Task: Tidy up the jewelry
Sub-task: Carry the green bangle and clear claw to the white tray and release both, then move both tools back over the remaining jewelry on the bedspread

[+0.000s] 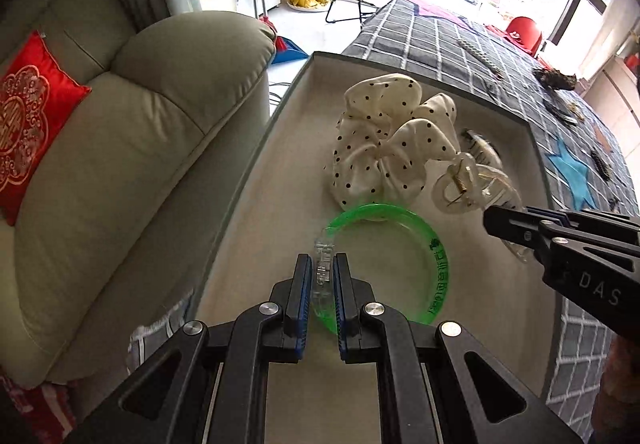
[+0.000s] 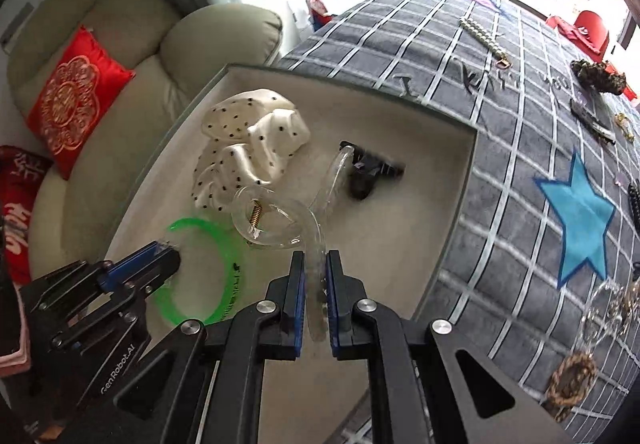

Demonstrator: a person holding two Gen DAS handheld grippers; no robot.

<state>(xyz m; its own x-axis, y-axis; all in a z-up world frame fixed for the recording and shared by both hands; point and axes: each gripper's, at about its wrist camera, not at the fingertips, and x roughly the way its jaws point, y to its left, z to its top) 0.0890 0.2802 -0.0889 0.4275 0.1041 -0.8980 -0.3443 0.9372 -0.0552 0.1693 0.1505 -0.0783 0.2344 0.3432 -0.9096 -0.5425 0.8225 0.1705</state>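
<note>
Green bangle (image 1: 400, 244) was clamped by left gripper (image 1: 322, 276), clear claw clip (image 2: 280, 220) by right gripper (image 2: 311, 280); careless release over tray (image 1: 440, 100) risked tangling.

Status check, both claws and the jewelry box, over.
Left claw shut on green bangle. Right claw shut on clear hair clip. Both over the box; polka-dot scrunchie already inside.
</note>
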